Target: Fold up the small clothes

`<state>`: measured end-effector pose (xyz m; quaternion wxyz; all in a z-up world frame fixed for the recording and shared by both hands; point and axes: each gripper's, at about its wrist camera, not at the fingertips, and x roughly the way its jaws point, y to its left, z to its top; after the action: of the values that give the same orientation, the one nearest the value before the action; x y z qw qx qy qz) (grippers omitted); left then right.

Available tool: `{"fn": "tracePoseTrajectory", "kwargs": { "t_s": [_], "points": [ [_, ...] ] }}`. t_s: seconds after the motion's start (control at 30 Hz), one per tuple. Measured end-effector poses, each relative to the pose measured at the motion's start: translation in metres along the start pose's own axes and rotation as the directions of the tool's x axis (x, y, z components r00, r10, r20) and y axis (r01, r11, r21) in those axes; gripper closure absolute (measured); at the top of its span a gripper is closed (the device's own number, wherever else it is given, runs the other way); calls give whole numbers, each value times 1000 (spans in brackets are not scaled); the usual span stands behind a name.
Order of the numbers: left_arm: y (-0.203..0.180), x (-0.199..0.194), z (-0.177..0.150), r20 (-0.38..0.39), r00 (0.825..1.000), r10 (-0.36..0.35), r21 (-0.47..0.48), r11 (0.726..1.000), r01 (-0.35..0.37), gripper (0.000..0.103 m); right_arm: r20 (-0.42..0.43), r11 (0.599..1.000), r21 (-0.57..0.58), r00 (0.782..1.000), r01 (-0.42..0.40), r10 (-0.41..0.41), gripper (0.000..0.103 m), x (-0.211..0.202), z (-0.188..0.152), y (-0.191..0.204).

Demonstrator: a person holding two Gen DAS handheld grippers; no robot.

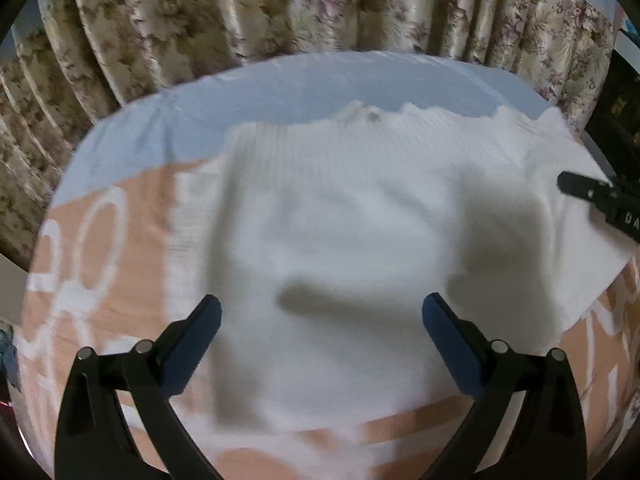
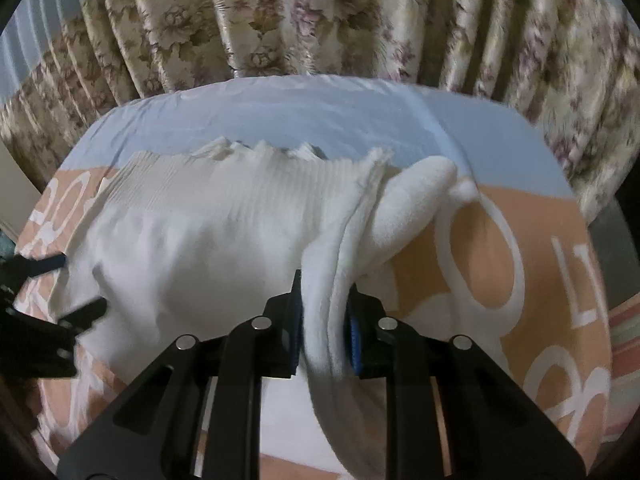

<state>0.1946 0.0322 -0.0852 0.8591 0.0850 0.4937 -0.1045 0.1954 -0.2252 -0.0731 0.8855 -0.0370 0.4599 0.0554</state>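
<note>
A white ribbed knit garment (image 1: 340, 200) lies spread on the cloth-covered surface, its scalloped hem toward the curtain. My left gripper (image 1: 320, 304) hovers open over its near part, blue pads wide apart with nothing between them. In the right wrist view the left gripper (image 2: 76, 284) shows at the garment's (image 2: 200, 240) left edge. My right gripper (image 2: 325, 292) is shut on a bunched fold of the garment's right side, which rises off the surface. A rolled sleeve (image 2: 412, 200) trails just behind it. One finger of the right gripper (image 1: 568, 182) pokes in at the left wrist view's right edge.
The surface is covered by a peach cloth with large white letters (image 2: 480, 260) and a pale blue band (image 1: 280, 84) at the far side. A floral pleated curtain (image 2: 320, 20) hangs close behind the far edge. Something dark (image 1: 616, 112) stands at the far right.
</note>
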Motion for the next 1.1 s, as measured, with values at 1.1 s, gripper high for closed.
{"fn": "tracePoseTrajectory", "kwargs": {
  "t_s": [1.1],
  "points": [
    [131, -36, -13, 67, 998, -23, -204, 978, 36, 2, 50, 943, -34, 942, -331, 332, 48, -14, 20, 81]
  ]
}}
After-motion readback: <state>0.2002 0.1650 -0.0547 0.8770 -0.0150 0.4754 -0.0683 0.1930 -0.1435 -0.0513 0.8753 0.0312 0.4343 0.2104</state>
